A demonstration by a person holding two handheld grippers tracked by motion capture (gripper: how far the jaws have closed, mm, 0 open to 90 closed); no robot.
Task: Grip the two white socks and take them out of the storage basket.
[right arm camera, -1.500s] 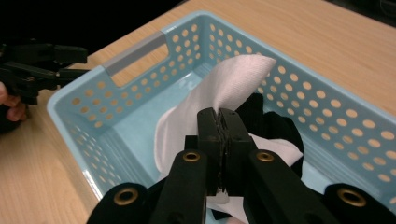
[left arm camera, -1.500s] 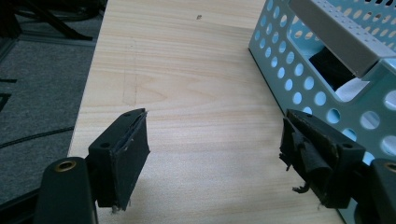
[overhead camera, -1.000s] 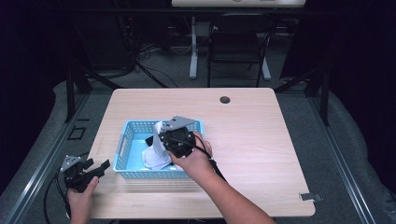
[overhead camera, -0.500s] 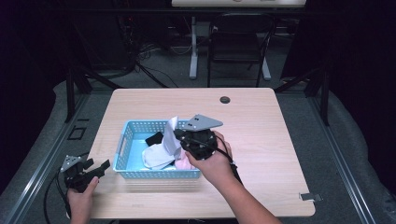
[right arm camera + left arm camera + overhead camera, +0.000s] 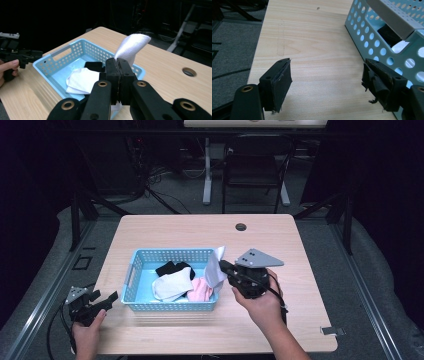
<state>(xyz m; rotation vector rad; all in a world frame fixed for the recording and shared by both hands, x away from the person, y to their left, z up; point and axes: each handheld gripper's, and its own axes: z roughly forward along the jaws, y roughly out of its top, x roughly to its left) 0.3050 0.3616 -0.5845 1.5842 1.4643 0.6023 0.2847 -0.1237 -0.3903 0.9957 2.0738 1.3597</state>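
Note:
A light blue perforated basket [image 5: 140, 257] [image 5: 62, 51] [image 5: 372, 37] stands on the wooden table [image 5: 280, 240]. Inside lie a white sock [image 5: 170, 287] [image 5: 81, 80], a black sock [image 5: 172, 267] [image 5: 93, 66] and a pink sock [image 5: 201, 290]. My right gripper [image 5: 225, 267] [image 5: 116, 66] is shut on another white sock [image 5: 216, 267] [image 5: 131, 47], holding it above the basket's right rim. The sock's free end sticks up past the jaws. My left gripper [image 5: 107, 299] [image 5: 327, 77] rests open at the table's near left corner, left of the basket, with nothing between its jaws.
A round cable hole [image 5: 241, 227] [image 5: 188, 72] sits near the table's far edge. Bare tabletop lies right of the basket. Chair and desk legs [image 5: 207, 175] stand on the floor beyond the table.
My right gripper has moved rightward and slightly up, from over the basket's middle to its right rim, carrying the white sock. The left gripper has stayed put.

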